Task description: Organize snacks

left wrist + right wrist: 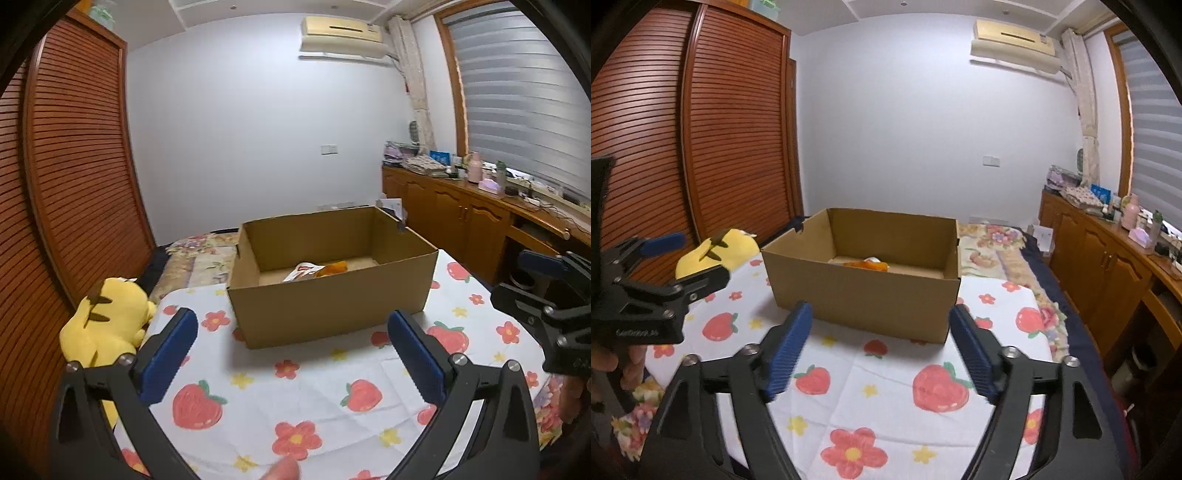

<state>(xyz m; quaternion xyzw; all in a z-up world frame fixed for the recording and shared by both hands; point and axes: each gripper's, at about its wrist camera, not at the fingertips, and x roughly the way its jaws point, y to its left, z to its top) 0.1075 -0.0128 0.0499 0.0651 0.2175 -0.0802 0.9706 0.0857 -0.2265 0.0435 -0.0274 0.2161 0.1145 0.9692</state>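
Observation:
An open cardboard box [332, 306] stands on the strawberry-print cloth [295, 387]; it also shows in the right wrist view [864, 295]. Inside it lie orange and white snack packets [317, 271], also seen from the right [868, 264]. My left gripper [291, 332] is open and empty, just in front of the box. My right gripper [881, 325] is open and empty, also just in front of the box. Each gripper shows at the edge of the other's view: the right one [546, 306], the left one [653, 280].
A yellow plush toy [107, 321] lies at the cloth's left edge, next to a slatted wooden wardrobe [74, 166]. A floral bedspread [997, 251] lies behind the box. A wooden cabinet [461, 218] with clutter runs along the right wall.

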